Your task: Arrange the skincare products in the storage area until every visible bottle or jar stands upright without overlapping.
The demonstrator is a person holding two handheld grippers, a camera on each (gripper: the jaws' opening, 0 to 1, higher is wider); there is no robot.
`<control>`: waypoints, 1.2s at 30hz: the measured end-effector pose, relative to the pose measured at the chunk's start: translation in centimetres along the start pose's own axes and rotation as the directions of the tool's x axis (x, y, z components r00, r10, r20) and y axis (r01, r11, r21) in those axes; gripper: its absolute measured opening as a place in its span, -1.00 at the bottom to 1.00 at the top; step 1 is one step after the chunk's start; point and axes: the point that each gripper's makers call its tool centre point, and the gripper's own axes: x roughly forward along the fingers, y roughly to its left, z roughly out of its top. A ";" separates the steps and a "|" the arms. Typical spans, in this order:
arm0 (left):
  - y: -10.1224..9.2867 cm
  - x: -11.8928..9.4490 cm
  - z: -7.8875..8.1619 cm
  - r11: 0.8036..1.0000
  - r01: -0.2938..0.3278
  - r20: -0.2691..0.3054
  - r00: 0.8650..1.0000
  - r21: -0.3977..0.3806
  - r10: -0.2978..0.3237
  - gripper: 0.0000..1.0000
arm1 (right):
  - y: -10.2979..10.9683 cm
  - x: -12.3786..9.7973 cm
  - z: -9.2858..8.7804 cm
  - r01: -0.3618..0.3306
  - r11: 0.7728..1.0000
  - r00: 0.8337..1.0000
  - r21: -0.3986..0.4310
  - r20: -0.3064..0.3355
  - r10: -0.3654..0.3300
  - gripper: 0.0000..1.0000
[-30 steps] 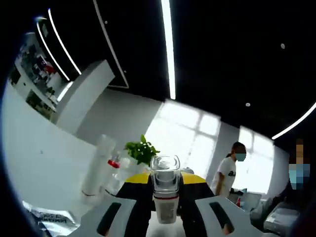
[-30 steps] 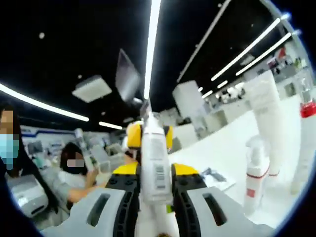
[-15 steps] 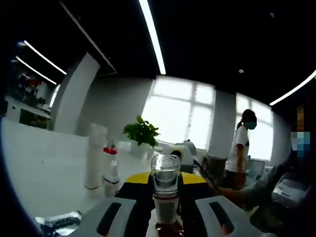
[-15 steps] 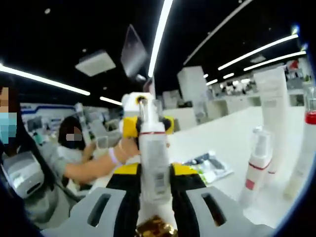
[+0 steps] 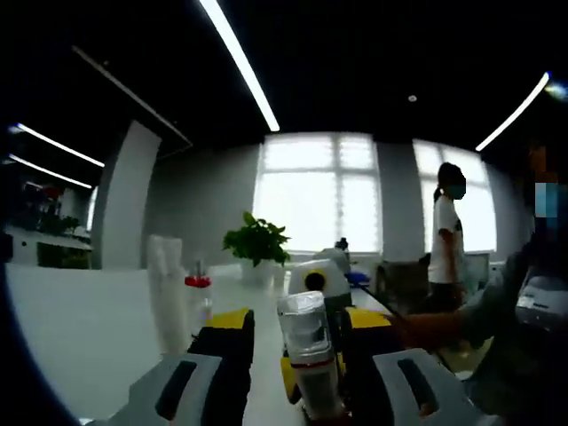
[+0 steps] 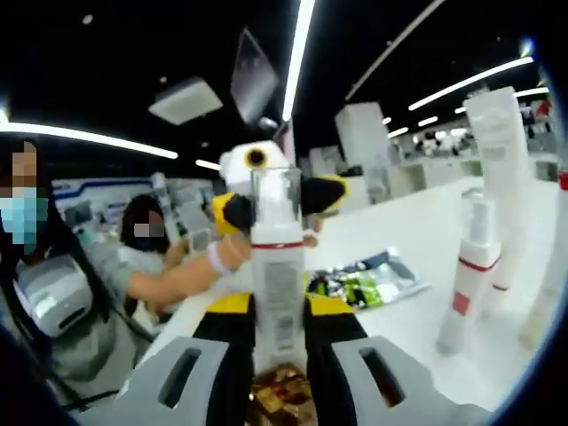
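Note:
A white skincare bottle (image 6: 278, 284) with a clear cap and a red band stands upright between my right gripper (image 6: 280, 309) jaws, which are shut on it. The same bottle (image 5: 312, 359) leans a little between my left gripper (image 5: 298, 324) jaws, which stand apart from it with a gap on its left side. In each view the other gripper's yellow and white body rises just behind the bottle. On the white table (image 6: 417, 319) stand a tall white tube (image 6: 497, 169) and a pump bottle (image 6: 470, 266) with a red band.
A foil packet (image 6: 366, 284) lies flat on the table behind the held bottle. Another white tube (image 5: 164, 284) and a red-capped bottle (image 5: 197, 297) stand at the left, near a potted plant (image 5: 257, 244). A seated person (image 6: 106, 275) is close by.
My left jaws have spread and let go of the bottle, which now leans in that view. Both cameras have tipped down toward level. The right gripper keeps its hold.

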 end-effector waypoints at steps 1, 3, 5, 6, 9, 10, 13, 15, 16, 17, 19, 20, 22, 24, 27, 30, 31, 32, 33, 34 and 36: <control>0.2 -0.1 0.0 1.000 -0.010 0.007 1.000 -0.008 0.010 -0.06 | -0.3 -0.4 0.1 0.007 1.000 1.000 0.004 0.013 -0.007 -0.62; 1.0 -0.4 0.3 0.999 -0.033 0.028 0.999 -0.021 0.034 -0.08 | -1.0 -1.3 0.2 0.032 0.999 0.999 0.024 0.040 -0.033 -0.62; 1.7 -0.7 0.5 0.998 -0.050 0.046 0.998 -0.038 0.051 -0.08 | -2.1 -2.5 0.4 0.067 0.997 0.995 0.028 0.068 -0.069 -0.62; 1.9 -0.8 0.8 0.997 -0.052 0.063 0.996 -0.055 0.056 -0.09 | -2.9 -3.3 0.5 0.103 0.994 0.990 0.028 0.090 -0.105 -0.62; 2.3 -1.1 1.4 0.995 -0.063 0.093 0.993 -0.071 0.070 -0.14 | -5.1 -5.5 0.9 0.202 0.978 0.970 0.054 0.129 -0.207 -0.62; 2.3 -1.2 1.6 0.995 -0.067 0.103 0.992 -0.067 0.074 -0.15 | -5.8 -6.3 1.0 0.234 0.970 0.961 0.062 0.134 -0.241 -0.62; 2.1 -1.4 2.2 0.995 -0.069 0.131 0.988 -0.066 0.077 -0.16 | -8.5 -8.4 1.5 0.378 0.924 0.911 0.055 0.158 -0.382 -0.62; 2.1 -1.4 2.6 0.995 -0.061 0.147 0.987 -0.073 0.072 -0.15 | -10.4 -9.3 1.2 0.469 0.880 0.867 0.074 0.149 -0.475 -0.62; 2.0 -1.4 2.7 0.995 -0.059 0.151 0.986 -0.076 0.070 -0.15 | -10.7 -9.5 1.2 0.483 0.872 0.859 0.079 0.147 -0.490 -0.62; 1.9 -1.4 2.7 0.995 -0.058 0.154 0.986 -0.075 0.070 -0.15 | -11.4 -9.7 1.0 0.516 0.853 0.842 0.074 0.137 -0.521 -0.62; 1.9 -1.4 2.7 0.995 -0.066 0.159 0.984 -0.068 0.076 -0.15 | -12.6 -10.1 0.5 0.575 0.817 0.807 0.054 0.128 -0.576 -0.62; 1.9 -1.4 2.6 0.995 -0.068 0.158 0.984 -0.068 0.078 -0.15 | -13.1 -10.4 -0.1 0.606 0.795 0.788 0.043 0.107 -0.606 -0.62; 1.9 -1.4 2.5 0.995 -0.070 0.155 0.985 -0.068 0.080 -0.15 | -13.6 -10.5 -0.6 0.629 0.777 0.772 0.039 0.089 -0.629 -0.62; 2.0 -1.3 2.5 0.995 -0.073 0.154 0.985 -0.069 0.082 -0.15 | -14.3 -10.8 -0.9 0.642 0.766 0.762 0.040 0.085 -0.642 -0.62; 1.8 -1.2 2.4 0.995 -0.070 0.154 0.985 -0.069 0.080 -0.13 | -14.7 -11.2 -0.8 0.652 0.758 0.752 0.032 0.106 -0.651 -0.62; 1.8 -1.2 2.4 0.996 -0.065 0.157 0.985 -0.066 0.074 -0.13 | -14.5 -11.0 -1.2 0.654 0.756 0.755 -0.023 0.092 -0.650 -0.62; 1.8 -1.2 2.5 0.996 -0.064 0.158 0.985 -0.065 0.074 -0.13 | -14.6 -10.9 -1.1 0.656 0.753 0.753 -0.047 0.109 -0.649 -0.62; 1.7 -1.2 2.5 0.996 -0.064 0.159 0.985 -0.065 0.073 -0.13 | -14.6 -10.8 -1.2 0.658 0.750 0.752 -0.069 0.108 -0.650 -0.62; 1.7 -1.2 2.4 0.996 -0.064 0.160 0.984 -0.064 0.074 -0.13 | -14.5 -10.7 -1.3 0.658 0.750 0.752 -0.065 0.104 -0.651 -0.62; 1.6 -1.2 2.4 0.996 -0.066 0.162 0.984 -0.063 0.075 -0.14 | -14.6 -10.7 -1.2 0.658 0.750 0.752 -0.070 0.103 -0.650 -0.62; 1.6 -1.3 2.5 0.996 -0.066 0.166 0.983 -0.065 0.076 -0.14 | -14.6 -10.9 -1.3 0.665 0.742 0.746 -0.083 0.106 -0.657 -0.62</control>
